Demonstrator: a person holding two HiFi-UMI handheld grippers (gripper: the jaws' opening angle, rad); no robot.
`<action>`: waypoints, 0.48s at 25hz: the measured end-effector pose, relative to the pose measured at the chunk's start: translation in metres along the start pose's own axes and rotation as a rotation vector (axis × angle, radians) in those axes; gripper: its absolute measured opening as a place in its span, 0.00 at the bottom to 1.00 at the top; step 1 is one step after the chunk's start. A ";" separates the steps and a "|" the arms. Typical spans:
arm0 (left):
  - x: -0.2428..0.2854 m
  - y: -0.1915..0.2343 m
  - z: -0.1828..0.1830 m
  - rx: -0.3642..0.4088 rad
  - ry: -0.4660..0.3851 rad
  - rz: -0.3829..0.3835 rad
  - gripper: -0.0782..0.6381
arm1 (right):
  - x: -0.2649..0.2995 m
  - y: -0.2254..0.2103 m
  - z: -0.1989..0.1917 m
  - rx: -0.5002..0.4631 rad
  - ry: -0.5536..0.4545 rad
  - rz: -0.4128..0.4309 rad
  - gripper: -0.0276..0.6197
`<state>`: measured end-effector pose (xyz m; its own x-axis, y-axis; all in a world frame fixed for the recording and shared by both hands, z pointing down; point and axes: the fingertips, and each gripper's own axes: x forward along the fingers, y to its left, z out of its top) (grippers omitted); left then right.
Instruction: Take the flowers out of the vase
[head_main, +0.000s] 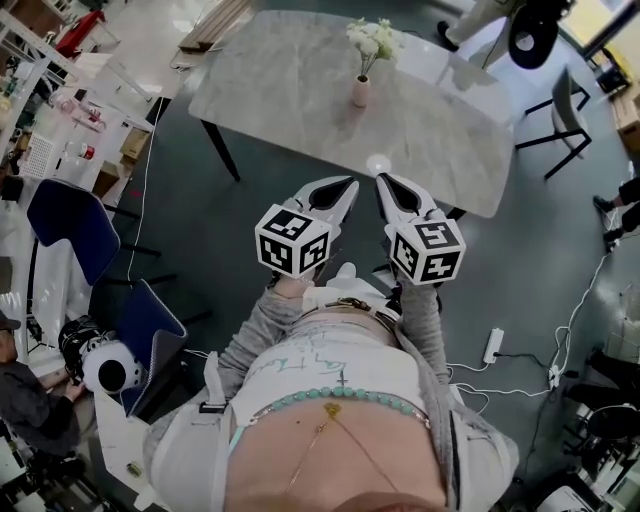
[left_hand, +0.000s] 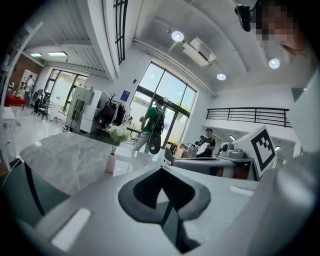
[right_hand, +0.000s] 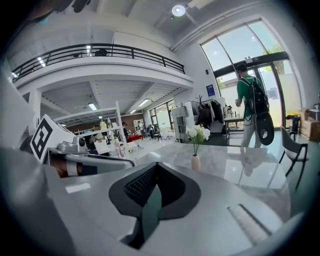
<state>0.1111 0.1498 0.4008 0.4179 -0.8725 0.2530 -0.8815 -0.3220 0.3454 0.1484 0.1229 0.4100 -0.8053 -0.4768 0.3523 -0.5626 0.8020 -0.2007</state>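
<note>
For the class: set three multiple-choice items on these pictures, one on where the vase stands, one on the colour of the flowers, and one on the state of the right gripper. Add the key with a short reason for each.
1. Where does the vase stand?
A. On the marble table
B. On the floor
C. On a blue chair

2. What colour are the flowers?
A. Red
B. White
C. Purple

3. How do the jaws of the right gripper stand?
A. Shut, with nothing between them
B. Closed on a flower stem
C. Wide apart

Key:
1 A: the head view shows the vase upright on the tabletop, towards its far edge.
2 B: the blooms are white above a green stem.
3 A: the right gripper view shows the jaws together and the vase well beyond them.
</note>
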 end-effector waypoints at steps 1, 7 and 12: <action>0.003 -0.001 -0.001 -0.001 0.001 0.001 0.11 | -0.001 -0.002 0.000 -0.001 -0.002 0.002 0.08; 0.015 -0.002 -0.010 -0.013 0.020 0.013 0.11 | 0.000 -0.014 -0.002 -0.002 -0.001 0.013 0.09; 0.023 -0.001 -0.013 -0.023 0.040 0.012 0.11 | 0.002 -0.020 -0.006 0.005 0.017 0.014 0.09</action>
<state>0.1247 0.1347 0.4183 0.4165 -0.8607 0.2926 -0.8813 -0.3032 0.3625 0.1591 0.1079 0.4204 -0.8098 -0.4597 0.3645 -0.5524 0.8067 -0.2099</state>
